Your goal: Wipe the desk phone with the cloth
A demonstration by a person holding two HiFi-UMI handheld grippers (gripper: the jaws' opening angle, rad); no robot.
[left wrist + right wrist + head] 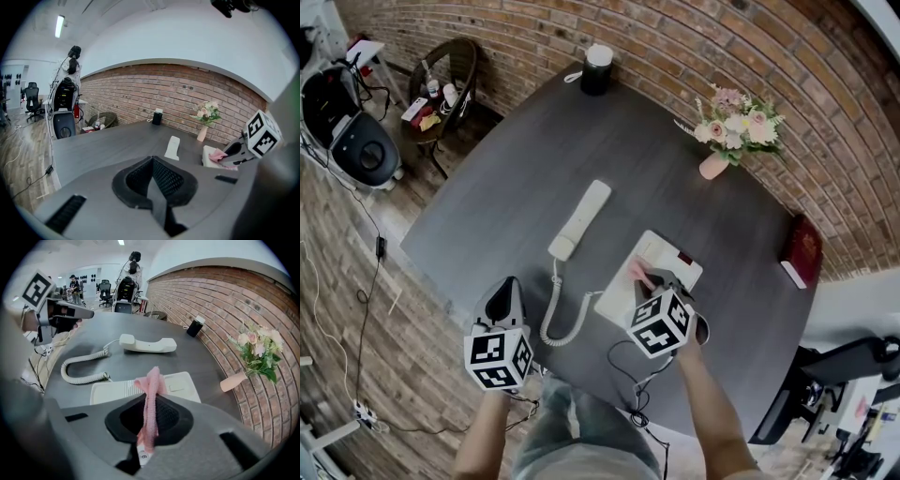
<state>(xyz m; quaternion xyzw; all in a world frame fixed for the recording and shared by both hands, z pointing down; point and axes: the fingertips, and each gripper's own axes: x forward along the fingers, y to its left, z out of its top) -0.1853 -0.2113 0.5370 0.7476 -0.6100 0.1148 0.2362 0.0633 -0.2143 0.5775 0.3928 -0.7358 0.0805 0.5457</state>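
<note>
At the near edge of the desk (487, 197), the left gripper (505, 302) hangs idle, jaws pressed together on nothing. Just beyond, the right gripper (652, 281) pinches the pink cloth (151, 392) tight over the phone base (673, 261); wiping the base appears to be the step in hand. Farther off lies the handset (580, 219), off its cradle and probably next: the cloth must be carried across and dragged along it.
</note>
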